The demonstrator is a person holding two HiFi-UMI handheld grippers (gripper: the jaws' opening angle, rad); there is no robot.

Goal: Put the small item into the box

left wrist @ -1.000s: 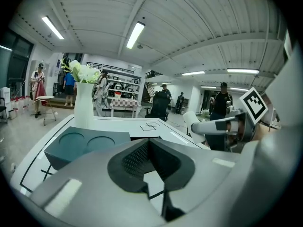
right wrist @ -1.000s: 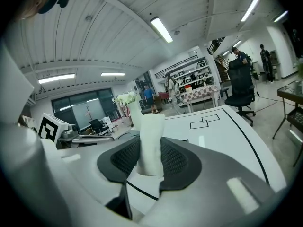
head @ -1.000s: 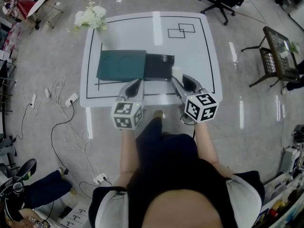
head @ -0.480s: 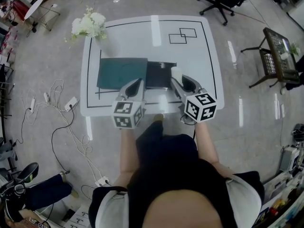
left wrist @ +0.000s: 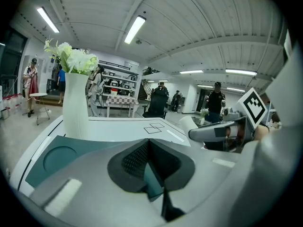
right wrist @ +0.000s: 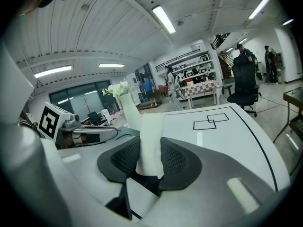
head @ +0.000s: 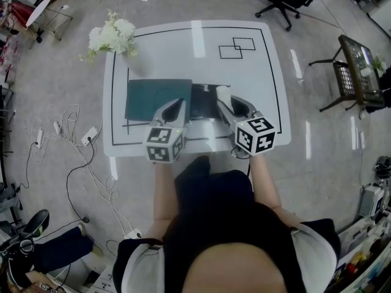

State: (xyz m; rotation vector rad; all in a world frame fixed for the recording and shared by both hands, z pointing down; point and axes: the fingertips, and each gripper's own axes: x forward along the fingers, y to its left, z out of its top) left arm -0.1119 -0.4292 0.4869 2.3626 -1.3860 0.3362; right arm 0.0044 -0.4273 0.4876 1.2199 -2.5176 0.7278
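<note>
A: Quick rundown, L to R?

B: Far-L corner of the table [head: 256,84] has the vase w/ flowers [head: 113,34], not in play. Next comes a flat teal panel [head: 153,99], prob. the lid. The dark box [head: 203,102] sits right against the panel's R edge. It looks open-topped, but I can't be sure from above.

A: L gripper?

B: The L gripper [left wrist: 147,144] has its tips together w/ nothing btwn them. It hangs over the panel's R end, just L of the box.

A: And the thing to drop in?

B: The small white item [right wrist: 151,131] is in the R gripper [head: 227,102]. Pads press it from both sides, so the jaws are held partway apart by its width. Its long axis is upright and it pokes up past the pads.

A: Where's that vs. the box?

B: From above it's just off the box's R edge, so the opening lies to the item's L and v. near.

A: So the next move is...?

B: My guess is a short sideways shift to the L, then down, going in end-first since it's upright. That's the R hand's job, obv., as it has the item. The L is near enough to steady the box if needed.
</note>
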